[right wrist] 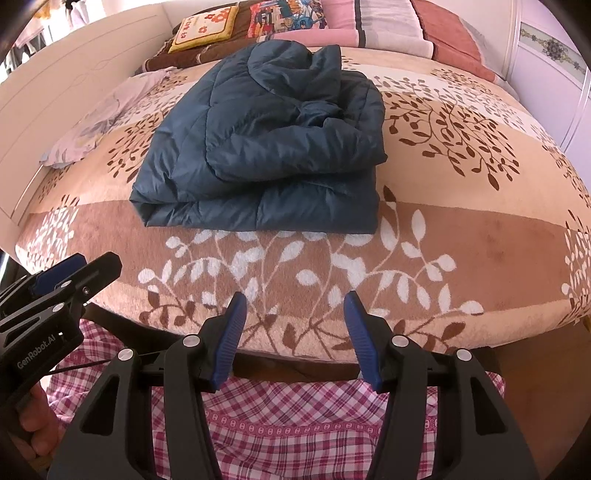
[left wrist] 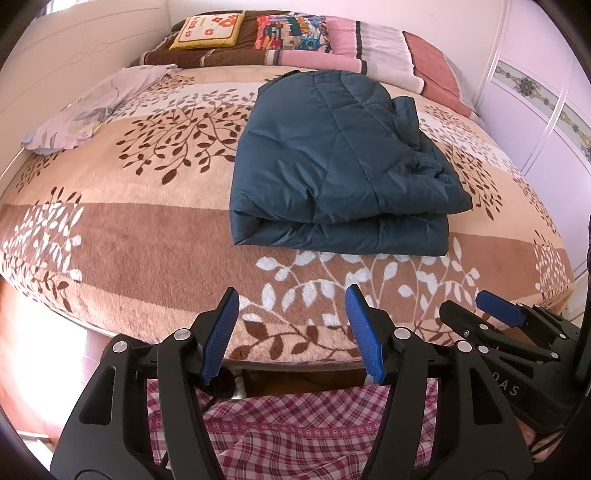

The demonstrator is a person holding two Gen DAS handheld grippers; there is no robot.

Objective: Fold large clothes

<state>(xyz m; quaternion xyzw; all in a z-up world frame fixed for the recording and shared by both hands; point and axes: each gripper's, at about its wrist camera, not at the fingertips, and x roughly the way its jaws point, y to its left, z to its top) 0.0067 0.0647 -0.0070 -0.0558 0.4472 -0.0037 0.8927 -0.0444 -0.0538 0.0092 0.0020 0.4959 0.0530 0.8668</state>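
Your dark teal quilted jacket (left wrist: 332, 155) lay folded into a thick, roughly rectangular bundle on the bed (left wrist: 147, 236), in the centre of the left wrist view and in the upper middle of the right wrist view (right wrist: 258, 155). Its doubled-over edge faced the lower part of the frame, toward you. The top layer looked rumpled on its right side, where a puffy fold bunched up rather than lying flat.

Your left tool (left wrist: 291, 332) sat at the bottom centre of its view with its fingers spread wide and nothing between the blue pads (left wrist: 218, 339). Your right tool (right wrist: 293, 336) was likewise wide apart and empty at the bottom centre of its own view. Both were held back over the near edge of the bed, well apart from the jacket, above the red checked cloth (right wrist: 295, 424) at the bottom of the frame.

Judging by this, you were at or near the end of the folding: the bundle was compact and neither tool had hold of it. If you wanted one more step, it would have called for reaching forward to the rumpled right side, pinching the loose top layer and smoothing or tucking it. The padding looked springy, so a light grip might have let it puff back open. Pillows (left wrist: 207, 31) lay along the top of the frame, and a pale floral cloth (left wrist: 96, 107) at the upper left.
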